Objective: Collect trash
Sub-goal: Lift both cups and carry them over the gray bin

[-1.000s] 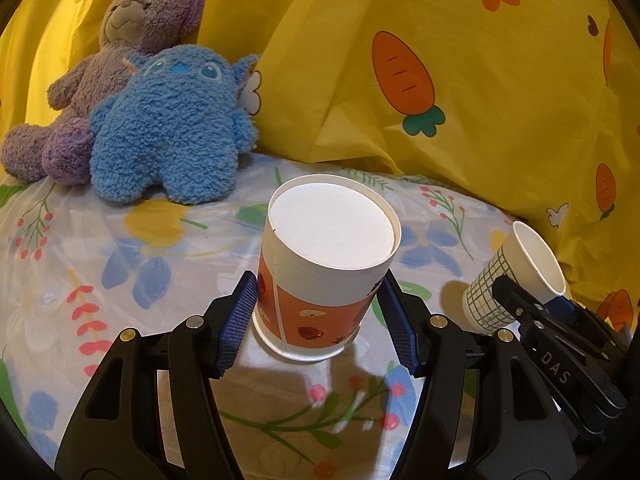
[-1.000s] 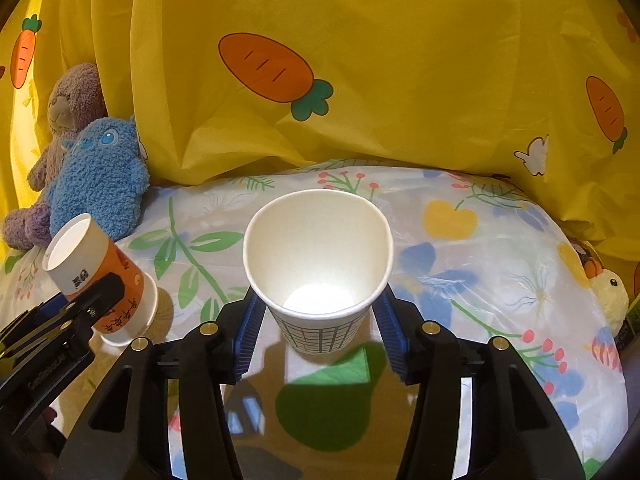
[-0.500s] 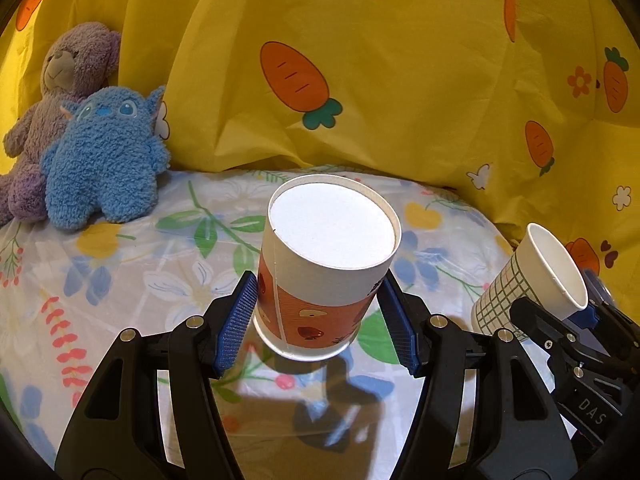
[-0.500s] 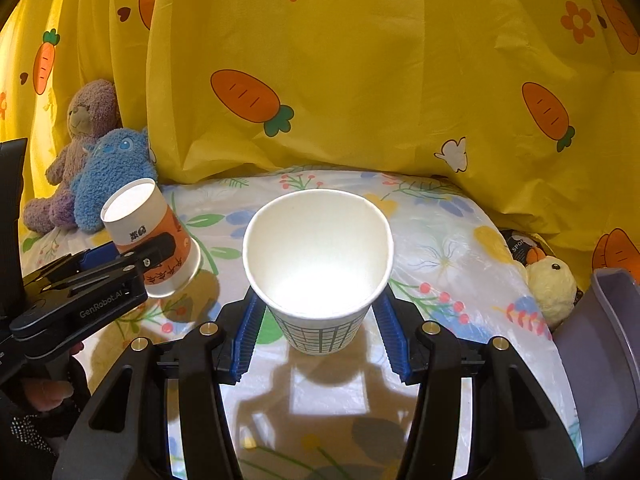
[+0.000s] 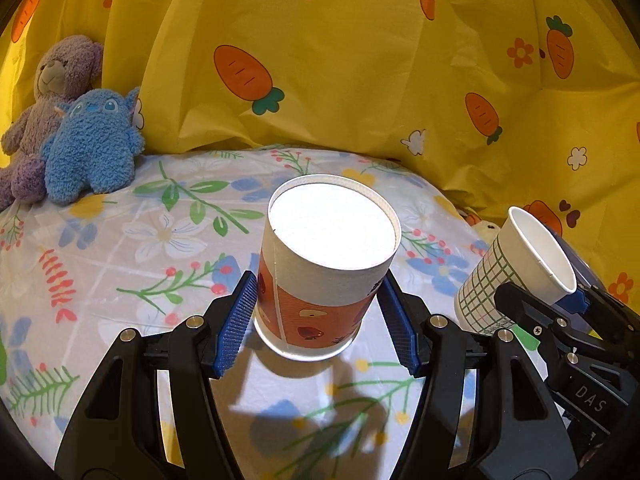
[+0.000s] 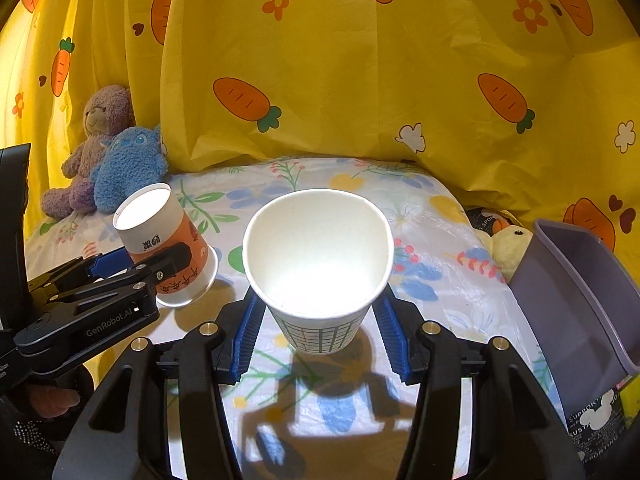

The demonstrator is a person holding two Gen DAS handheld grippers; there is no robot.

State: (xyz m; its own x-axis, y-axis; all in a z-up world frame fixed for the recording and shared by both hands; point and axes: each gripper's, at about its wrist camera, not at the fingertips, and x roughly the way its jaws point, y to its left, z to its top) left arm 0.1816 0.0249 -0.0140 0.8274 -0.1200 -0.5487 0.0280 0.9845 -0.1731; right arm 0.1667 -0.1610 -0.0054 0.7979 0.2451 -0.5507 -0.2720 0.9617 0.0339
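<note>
In the left wrist view, an orange paper cup [image 5: 320,280] is held off the flowered tabletop [image 5: 120,240], clamped low on its wall between the blue pads [image 5: 236,320] of the left hand-held gripper [image 5: 318,320], whose jaws are set about half apart to the cup's width. The cup is judged light, thin-walled and easily crushed, so a gentle squeeze near the stiffer base suits it better than one at the rim. At the right edge, a checked paper cup [image 5: 516,268] is seen, carried tilted.

In the right wrist view, that checked paper cup [image 6: 320,272] is gripped near its base by the right hand-held gripper [image 6: 318,328], mouth facing the camera, apparently empty. A grey bin [image 6: 580,292] stands just right of the tabletop, beside a yellow duck toy [image 6: 510,246]; it is judged the likely destination.
</note>
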